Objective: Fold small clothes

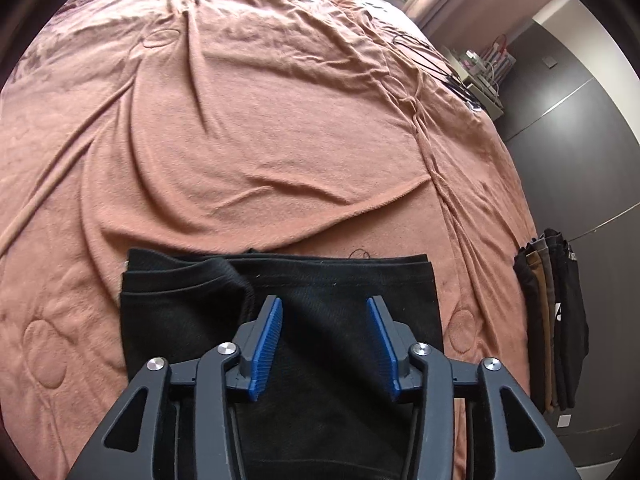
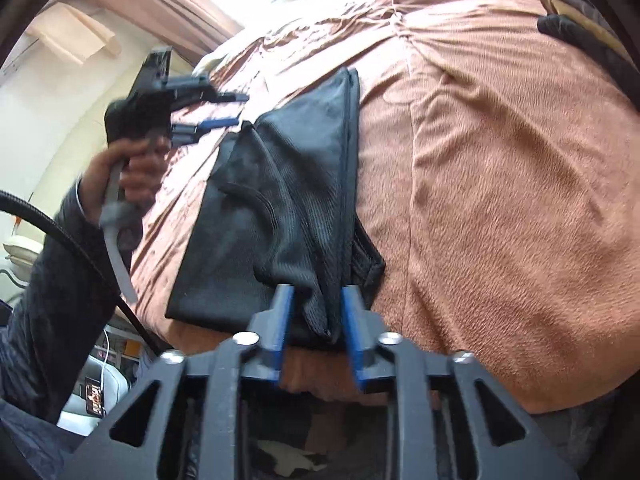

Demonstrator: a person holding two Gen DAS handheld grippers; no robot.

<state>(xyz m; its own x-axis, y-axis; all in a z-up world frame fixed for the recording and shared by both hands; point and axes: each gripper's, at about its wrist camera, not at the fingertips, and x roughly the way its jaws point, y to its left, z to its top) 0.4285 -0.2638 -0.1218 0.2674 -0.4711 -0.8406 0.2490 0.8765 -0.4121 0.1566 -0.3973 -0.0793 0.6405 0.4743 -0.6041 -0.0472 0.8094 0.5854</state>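
A black garment (image 1: pixel 340 276) lies folded into a flat rectangle on the brown bed cover (image 1: pixel 280 140). My left gripper (image 1: pixel 324 304) hovers over its middle, open, with nothing between its blue pads. In the right wrist view the same garment (image 2: pixel 280 160) stretches away from me, with a raised fold running along its right side. My right gripper (image 2: pixel 318 292) is at the garment's near edge. Its jaws stand apart, with that fold loose between them and the pads not pressing on it. The left gripper (image 2: pixel 224 110), held in a person's hand (image 2: pixel 132 168), hangs open off the garment's far left corner.
The brown cover (image 2: pixel 500 160) is wrinkled all over the bed. A stack of dark and tan folded clothes (image 1: pixel 552 320) sits at the bed's right edge. Black cables (image 1: pixel 432 60) lie at the far right corner beside a cluttered shelf (image 1: pixel 484 76).
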